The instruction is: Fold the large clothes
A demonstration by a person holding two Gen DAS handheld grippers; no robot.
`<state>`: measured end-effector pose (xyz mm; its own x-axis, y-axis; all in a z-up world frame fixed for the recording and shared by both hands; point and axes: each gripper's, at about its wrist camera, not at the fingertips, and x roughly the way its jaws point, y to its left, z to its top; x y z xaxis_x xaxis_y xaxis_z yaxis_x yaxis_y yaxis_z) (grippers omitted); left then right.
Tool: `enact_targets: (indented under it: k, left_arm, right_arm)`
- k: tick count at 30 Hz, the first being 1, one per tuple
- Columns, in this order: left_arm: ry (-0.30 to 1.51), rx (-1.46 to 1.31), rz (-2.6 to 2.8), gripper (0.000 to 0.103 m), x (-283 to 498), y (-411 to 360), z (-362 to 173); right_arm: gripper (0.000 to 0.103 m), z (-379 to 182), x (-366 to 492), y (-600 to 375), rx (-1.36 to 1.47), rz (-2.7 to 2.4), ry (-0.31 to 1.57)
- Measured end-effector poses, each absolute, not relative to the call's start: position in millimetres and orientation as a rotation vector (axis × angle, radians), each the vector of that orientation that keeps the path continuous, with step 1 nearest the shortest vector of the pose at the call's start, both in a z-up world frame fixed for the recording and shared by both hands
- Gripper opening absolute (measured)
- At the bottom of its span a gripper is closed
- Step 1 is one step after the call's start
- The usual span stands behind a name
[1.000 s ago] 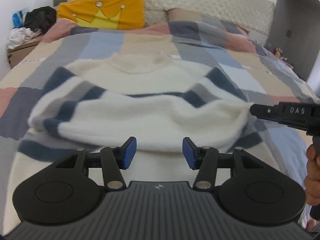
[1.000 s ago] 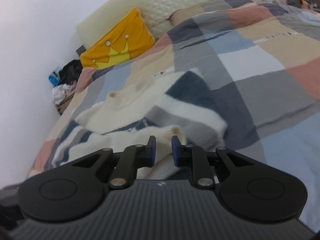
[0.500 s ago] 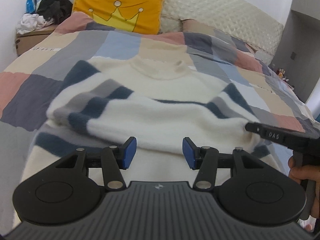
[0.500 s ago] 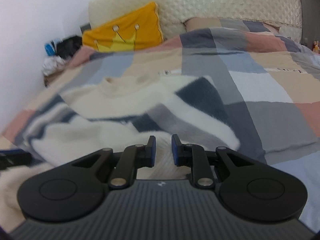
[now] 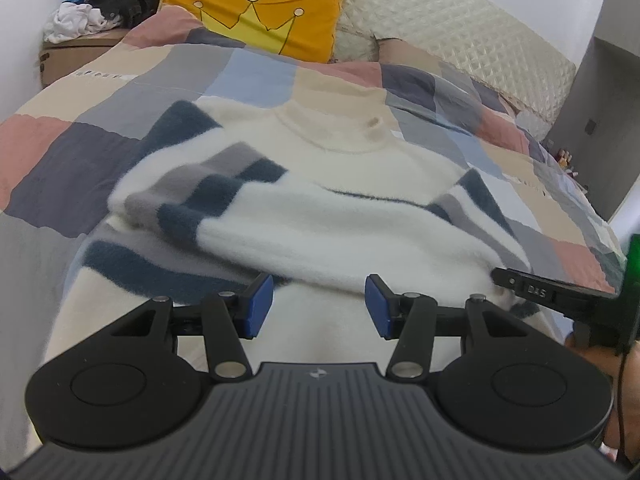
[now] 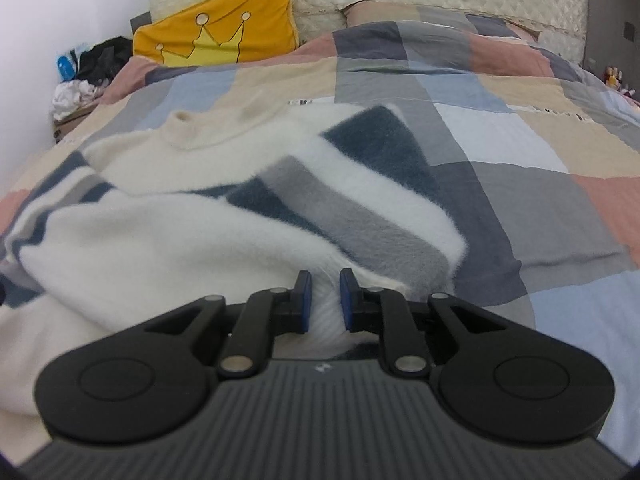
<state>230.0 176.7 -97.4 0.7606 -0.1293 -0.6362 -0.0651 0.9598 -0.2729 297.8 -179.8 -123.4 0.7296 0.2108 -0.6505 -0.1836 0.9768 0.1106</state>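
Since a second ago both cameras have swung to face the headboard squarely, and the right fingers have parted slightly from near-closed. Far left, a cardboard box [image 5: 76, 54] piled with clothes [image 5: 108, 4] beside the bed. Yellow crown pillow [image 5: 260, 16] against the quilted headboard [image 5: 460, 36]. Sweater [image 5: 332, 208], cream with navy and grey stripes, lies on the patchwork duvet [image 5: 68, 148], collar toward the pillow; both sleeves folded across the chest. Left gripper [image 5: 319, 306] low over the hem area, fingers spread wide, nothing between them. Right gripper [image 6: 323, 300] at the sweater's right edge, jaws narrow, white knit in the gap; grip or mere overlap — cannot tell. Its black body shows at right in the left view.
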Motion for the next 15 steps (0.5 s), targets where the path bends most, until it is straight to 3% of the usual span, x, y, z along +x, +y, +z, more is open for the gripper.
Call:
enact_targets:
  k: [6, 13, 15]
  left_arm:
    - [0.714, -0.325, -0.031, 0.057, 227, 178, -97]
    - [0.711, -0.353, -0.037, 0.057, 213, 167, -90]
    - [0.708, -0.344, -0.036, 0.057, 207, 163, -87]
  right_arm:
    - [0.03, -102, 276, -192, 0.104, 0.194, 0.715]
    - [0.061, -84, 240, -226, 0.208, 0.115, 0.727]
    - [0.061, -86, 231, -237, 0.26, 0.095, 0.762]
